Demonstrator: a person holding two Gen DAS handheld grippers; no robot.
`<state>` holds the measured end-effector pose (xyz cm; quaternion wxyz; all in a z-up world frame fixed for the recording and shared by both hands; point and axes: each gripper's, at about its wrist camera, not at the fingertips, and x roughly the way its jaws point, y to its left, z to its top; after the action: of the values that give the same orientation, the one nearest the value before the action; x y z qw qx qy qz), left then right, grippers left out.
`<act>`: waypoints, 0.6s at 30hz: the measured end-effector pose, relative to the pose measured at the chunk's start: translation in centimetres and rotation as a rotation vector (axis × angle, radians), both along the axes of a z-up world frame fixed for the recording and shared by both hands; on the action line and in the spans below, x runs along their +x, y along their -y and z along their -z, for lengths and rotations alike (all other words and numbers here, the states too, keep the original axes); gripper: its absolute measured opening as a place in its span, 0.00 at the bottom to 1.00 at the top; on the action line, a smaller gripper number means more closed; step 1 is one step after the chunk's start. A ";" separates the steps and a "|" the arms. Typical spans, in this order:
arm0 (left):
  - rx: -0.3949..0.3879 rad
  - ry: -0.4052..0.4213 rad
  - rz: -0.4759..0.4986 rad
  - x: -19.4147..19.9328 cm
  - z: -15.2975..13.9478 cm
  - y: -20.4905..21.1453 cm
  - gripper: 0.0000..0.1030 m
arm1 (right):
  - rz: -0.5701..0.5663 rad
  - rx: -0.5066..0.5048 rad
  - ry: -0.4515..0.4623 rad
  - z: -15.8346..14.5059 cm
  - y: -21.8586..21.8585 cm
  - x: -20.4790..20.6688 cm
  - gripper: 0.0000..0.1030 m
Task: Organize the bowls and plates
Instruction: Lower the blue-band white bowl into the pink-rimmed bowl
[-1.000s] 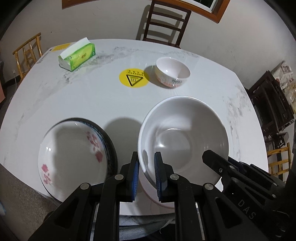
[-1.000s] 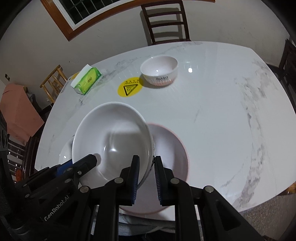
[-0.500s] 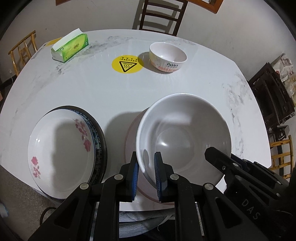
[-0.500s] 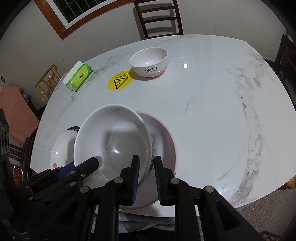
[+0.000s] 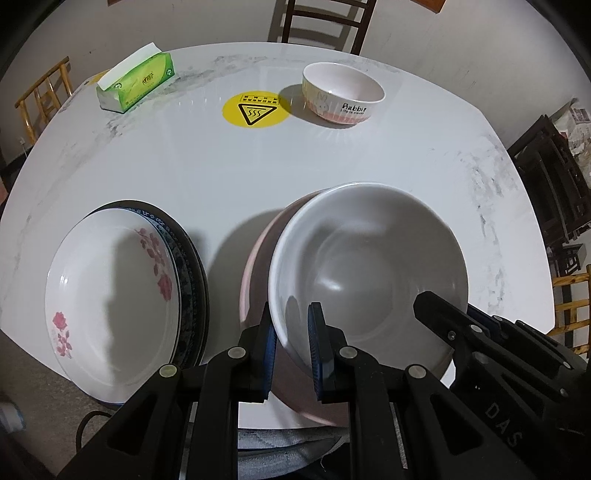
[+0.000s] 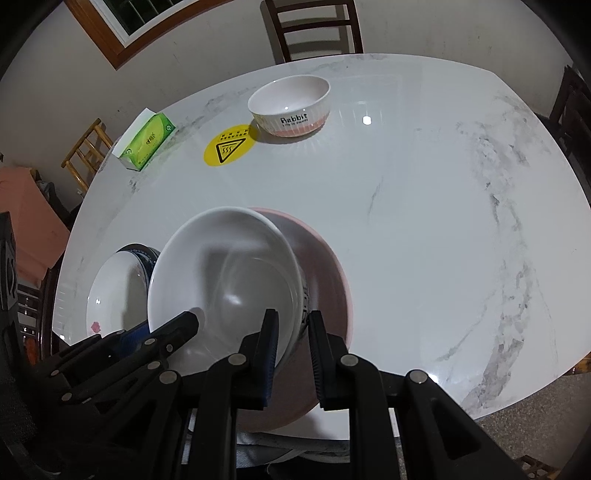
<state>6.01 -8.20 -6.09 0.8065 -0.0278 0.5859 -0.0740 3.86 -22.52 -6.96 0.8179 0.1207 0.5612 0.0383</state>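
A large white bowl (image 5: 373, 266) (image 6: 225, 273) hangs just over a pink bowl (image 5: 258, 258) (image 6: 325, 273) at the table's near edge. My left gripper (image 5: 291, 332) is shut on the white bowl's left rim, and my right gripper (image 6: 291, 339) is shut on its right rim. To the left lies a white flowered plate (image 5: 110, 295) (image 6: 114, 284) stacked on a dark blue-patterned plate (image 5: 188, 266). A small "Rabbit" bowl (image 5: 341, 92) (image 6: 290, 105) stands far back on the table.
The white marble table (image 6: 424, 206) carries a green tissue box (image 5: 136, 81) (image 6: 147, 142) at the back left and a yellow hot-surface sticker (image 5: 255, 109) (image 6: 229, 147). A dark wooden chair (image 6: 314, 29) stands behind the table; other chairs are at the sides.
Both grippers have sunk with the white bowl, which now sits lower over the pink bowl. The pink bowl shows more on the left of the white one.
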 end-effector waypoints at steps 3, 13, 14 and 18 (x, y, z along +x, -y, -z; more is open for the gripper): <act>0.011 0.006 0.003 0.1 0.1 0.2 0.13 | 0.002 0.000 -0.007 0.3 0.1 0.1 0.17; -0.023 -0.007 0.005 0.5 0.9 -0.1 0.14 | -0.005 -0.018 0.008 0.3 -0.2 0.5 0.19; -0.029 -0.011 0.002 0.6 1.0 -0.2 0.14 | -0.004 -0.020 0.009 0.3 -0.3 0.5 0.19; -0.058 -0.023 -0.005 0.8 1.2 -0.5 0.14 | -0.008 -0.026 0.011 0.3 -0.4 0.6 0.19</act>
<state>6.76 -7.72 -7.25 0.7987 -0.0535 0.5927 -0.0886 4.44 -22.12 -7.26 0.8224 0.1076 0.5576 0.0347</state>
